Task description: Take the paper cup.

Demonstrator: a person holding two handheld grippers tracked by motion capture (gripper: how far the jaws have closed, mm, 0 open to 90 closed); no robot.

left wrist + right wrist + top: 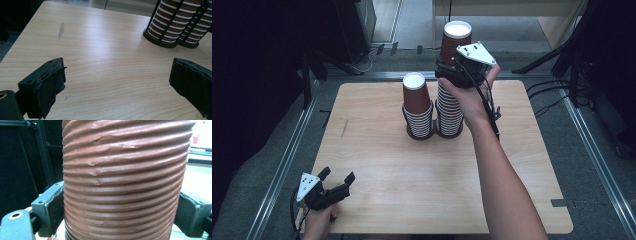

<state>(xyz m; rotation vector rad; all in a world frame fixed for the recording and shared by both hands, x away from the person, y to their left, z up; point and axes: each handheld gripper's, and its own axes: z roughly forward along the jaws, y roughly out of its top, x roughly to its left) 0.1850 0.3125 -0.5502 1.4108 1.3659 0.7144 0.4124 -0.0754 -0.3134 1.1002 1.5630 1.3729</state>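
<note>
The right gripper, at upper centre of the high view, is clamped on the ribbed wall of the top brown cup; in the right gripper view a black pad presses each flank of that cup, low in the frame. This cup crowns the taller stack, which stands in the right half of a black wire holder at the middle of the table, just beside a shorter stack to its left. To do the lift well, I judge the pull should go straight up along the stack's axis, slowly, so one cup alone parts from the nest and the holder stays put; a harder squeeze would crease the dented paper further. The left gripper, lower left of the high view, rests with jaws wide apart and nothing between them.
</note>
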